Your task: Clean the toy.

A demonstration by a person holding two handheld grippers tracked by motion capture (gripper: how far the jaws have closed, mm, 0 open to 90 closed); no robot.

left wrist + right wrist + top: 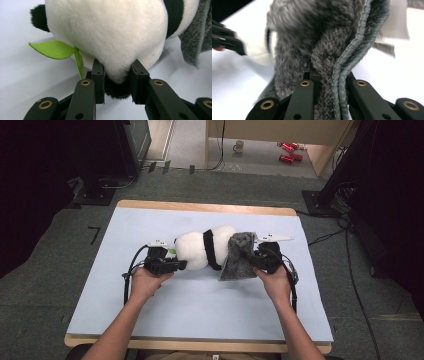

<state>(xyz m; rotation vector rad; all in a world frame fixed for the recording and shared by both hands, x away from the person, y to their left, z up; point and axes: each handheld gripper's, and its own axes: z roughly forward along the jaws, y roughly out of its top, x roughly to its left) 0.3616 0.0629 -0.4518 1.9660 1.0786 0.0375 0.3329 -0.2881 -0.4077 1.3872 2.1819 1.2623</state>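
A white and black panda plush (200, 249) lies on its side across the middle of the pale blue table mat (200, 305). My left gripper (176, 265) is shut on the plush's lower end; in the left gripper view both jaws pinch the white and black fur of the plush (110, 32), beside a green felt leaf (53, 49). A grey fluffy cloth (239, 256) drapes over the plush's right end. My right gripper (256, 258) is shut on that grey cloth (322, 50), whose stitched hem runs between the jaws.
The mat covers a wooden table (205, 207) standing on grey carpet. Cables (350, 270) trail on the floor at the right. Dark equipment stands at the back left and right. A mug (238, 146) and red cans (287, 151) lie far behind.
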